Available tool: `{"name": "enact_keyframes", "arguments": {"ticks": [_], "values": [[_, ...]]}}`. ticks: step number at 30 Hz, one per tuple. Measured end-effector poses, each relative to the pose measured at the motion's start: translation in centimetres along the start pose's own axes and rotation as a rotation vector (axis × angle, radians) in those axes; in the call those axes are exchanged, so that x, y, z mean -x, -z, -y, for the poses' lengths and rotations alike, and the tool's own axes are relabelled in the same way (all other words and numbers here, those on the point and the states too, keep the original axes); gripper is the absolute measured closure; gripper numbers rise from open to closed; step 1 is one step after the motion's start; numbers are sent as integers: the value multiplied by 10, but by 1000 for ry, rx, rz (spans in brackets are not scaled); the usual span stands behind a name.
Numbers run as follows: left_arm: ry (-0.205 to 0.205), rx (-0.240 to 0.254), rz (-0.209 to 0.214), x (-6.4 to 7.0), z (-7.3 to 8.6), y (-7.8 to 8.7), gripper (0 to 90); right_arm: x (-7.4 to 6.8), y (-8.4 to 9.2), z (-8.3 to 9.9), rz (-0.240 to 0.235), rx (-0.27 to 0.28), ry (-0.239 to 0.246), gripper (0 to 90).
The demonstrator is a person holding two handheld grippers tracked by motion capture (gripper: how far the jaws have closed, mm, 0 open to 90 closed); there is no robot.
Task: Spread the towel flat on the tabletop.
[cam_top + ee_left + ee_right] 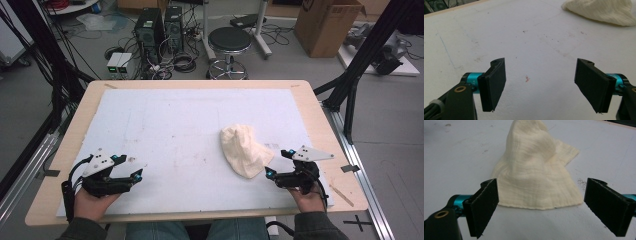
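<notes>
Even, soft overhead light; faint shadows; slight blur throughout.

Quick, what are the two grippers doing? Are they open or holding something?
Left gripper: open, holding nothing.
Right gripper: open, holding nothing, the cream cloth just ahead.

A wooden table (320, 125) bears a white board (165, 130); a cream cloth (243, 148) lies crumpled on it.

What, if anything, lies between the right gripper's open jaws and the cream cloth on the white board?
Nothing visible. The right gripper points straight at the cream cloth, with only bare white board between its open jaws and the cloth's near edge.
</notes>
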State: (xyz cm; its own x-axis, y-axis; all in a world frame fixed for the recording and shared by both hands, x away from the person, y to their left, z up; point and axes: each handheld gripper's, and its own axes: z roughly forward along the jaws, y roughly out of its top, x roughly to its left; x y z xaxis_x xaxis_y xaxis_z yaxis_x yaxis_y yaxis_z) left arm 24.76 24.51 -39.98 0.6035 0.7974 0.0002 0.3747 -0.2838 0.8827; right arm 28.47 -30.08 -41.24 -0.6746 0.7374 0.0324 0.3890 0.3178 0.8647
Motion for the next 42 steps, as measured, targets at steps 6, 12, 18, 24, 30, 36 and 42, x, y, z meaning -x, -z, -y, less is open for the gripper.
{"name": "enact_keyframes", "arguments": {"ticks": [6,12,18,24,30,36,42], "values": [[2,-2,3,0,0,-2,258,2,-2,0,0,0,6,117],[-5,-6,6,0,0,-2,258,2,-1,1,0,-2,4,117],[-6,-7,8,1,0,-2,257,1,0,0,-4,3,4,117],[-3,-3,10,2,0,-3,257,1,1,0,-4,5,0,117],[-5,-5,7,2,0,-2,255,3,0,-3,-9,13,5,117],[-8,-2,4,4,0,-2,254,1,-1,-9,-15,23,16,117],[-2,-1,-4,3,1,-2,254,0,-5,-21,-36,20,29,117]]}}
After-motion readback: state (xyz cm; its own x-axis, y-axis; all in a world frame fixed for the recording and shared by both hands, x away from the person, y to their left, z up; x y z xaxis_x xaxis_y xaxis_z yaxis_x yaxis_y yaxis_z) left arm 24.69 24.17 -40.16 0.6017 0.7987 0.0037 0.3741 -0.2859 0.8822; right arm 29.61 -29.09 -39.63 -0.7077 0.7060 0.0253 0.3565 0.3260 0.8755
